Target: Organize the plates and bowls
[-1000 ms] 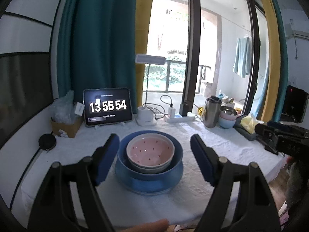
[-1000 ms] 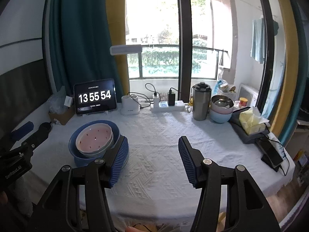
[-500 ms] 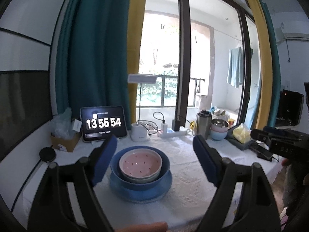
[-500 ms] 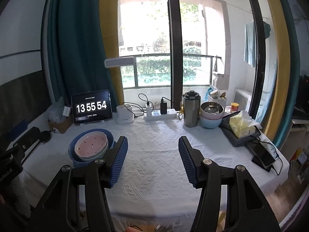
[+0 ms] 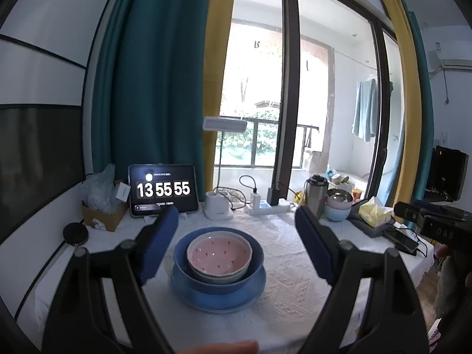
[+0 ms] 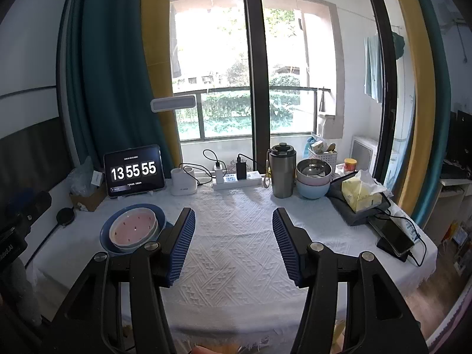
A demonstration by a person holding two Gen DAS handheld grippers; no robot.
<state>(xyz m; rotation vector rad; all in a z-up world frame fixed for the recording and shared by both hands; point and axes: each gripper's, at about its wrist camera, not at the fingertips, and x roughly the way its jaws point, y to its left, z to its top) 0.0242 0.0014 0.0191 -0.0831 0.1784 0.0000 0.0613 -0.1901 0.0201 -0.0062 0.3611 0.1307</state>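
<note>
A pink speckled bowl (image 5: 219, 253) sits inside a dark blue bowl (image 5: 181, 261), which rests on a blue plate (image 5: 218, 296) on the white tablecloth. My left gripper (image 5: 236, 215) hovers in front of this stack, open, its blue pads apart from the bowls on either side. In the right wrist view the same stack (image 6: 134, 227) lies at the left. My right gripper (image 6: 233, 215) stands open over bare cloth with nothing between its fingers. A second stack of bowls (image 6: 313, 180), metal over pink over light blue, stands at the back right.
Along the back stand a tablet clock (image 6: 134, 171), a white lamp base (image 6: 183, 181), a power strip (image 6: 237, 180) and a steel flask (image 6: 283, 171). A tissue pack (image 6: 361, 191) and a phone (image 6: 395, 236) lie right. A cardboard box (image 5: 101, 214) and a black disc (image 5: 75, 234) sit left.
Both grippers have drawn back and risen a little, so the stack looks smaller and farther off. The left jaws stand slightly wider. The bowls have not moved.
</note>
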